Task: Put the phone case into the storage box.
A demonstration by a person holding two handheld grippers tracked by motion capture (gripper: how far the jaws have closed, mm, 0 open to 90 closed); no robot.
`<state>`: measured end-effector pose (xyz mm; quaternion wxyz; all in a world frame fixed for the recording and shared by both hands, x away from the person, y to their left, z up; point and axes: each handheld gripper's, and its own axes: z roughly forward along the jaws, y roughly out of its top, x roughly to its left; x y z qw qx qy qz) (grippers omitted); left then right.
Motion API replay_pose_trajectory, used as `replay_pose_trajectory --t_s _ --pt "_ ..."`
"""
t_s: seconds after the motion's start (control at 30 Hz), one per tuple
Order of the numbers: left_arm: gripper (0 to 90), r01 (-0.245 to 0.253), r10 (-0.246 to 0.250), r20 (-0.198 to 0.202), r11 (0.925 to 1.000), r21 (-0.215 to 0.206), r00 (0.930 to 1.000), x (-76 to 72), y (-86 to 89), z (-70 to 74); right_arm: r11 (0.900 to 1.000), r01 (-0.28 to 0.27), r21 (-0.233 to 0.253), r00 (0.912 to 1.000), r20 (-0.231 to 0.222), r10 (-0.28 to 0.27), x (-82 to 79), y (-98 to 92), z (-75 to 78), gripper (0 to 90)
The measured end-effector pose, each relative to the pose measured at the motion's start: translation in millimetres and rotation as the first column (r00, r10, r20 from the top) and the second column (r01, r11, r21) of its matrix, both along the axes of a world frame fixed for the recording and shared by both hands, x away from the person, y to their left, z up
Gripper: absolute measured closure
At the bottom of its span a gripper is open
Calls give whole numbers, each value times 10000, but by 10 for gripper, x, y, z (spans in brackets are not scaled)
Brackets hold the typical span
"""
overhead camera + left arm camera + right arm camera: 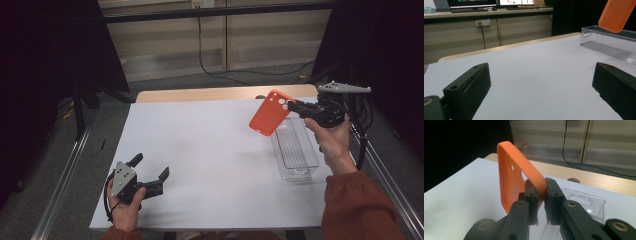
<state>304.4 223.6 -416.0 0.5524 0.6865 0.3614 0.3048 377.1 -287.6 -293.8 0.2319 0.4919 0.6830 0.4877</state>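
The right gripper [296, 106] is being held up in the air at the far right side of the white table [210, 150], its two black jaws clenching an edge of a flat orange silicone phone case [270, 113] near the case's camera cut-outs. In the right gripper view the jaws are pinching the raised rim of the orange case [517, 178] from both sides, with the case standing on edge and its hollow side facing left in that view. The case is hanging clear of the table surface, above and just to the left of the far end of a clear rectangular plastic bin [295, 149], which is sitting on the table directly below the right hand [332, 142]. In the left gripper view the lower corner of the orange case [616, 15] is showing over the near rim of the clear bin [609, 41], not touching it. The left gripper [150, 172] is sitting low at the near left corner of the table, well apart from the bin, held in the left hand [125, 202]. Its jaws are standing wide apart with only bare white tabletop between them, gripping nothing. An orange sleeve [357, 207] is covering the right forearm.
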Motion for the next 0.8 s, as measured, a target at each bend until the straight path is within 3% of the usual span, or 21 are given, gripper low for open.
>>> replay_pose_trajectory --t_s 0.13,0.53,0.67,0.8 --pt "18 -147 147 21 9996 -237 9999 17 17 -4 10000 51 0 10000 50 -51 24 -54 20 814" --pt "22 -288 284 -161 9993 -250 9995 -19 64 -63 9992 296 -252 9992 293 -288 94 -244 131 814" --pt "21 -279 258 -380 9980 -567 9989 -31 72 -82 9988 341 -355 9989 338 -329 116 -306 150 814" --pt "21 -268 256 -285 9987 -435 9993 -46 71 -84 9980 394 -504 9988 295 -379 154 -356 146 814"
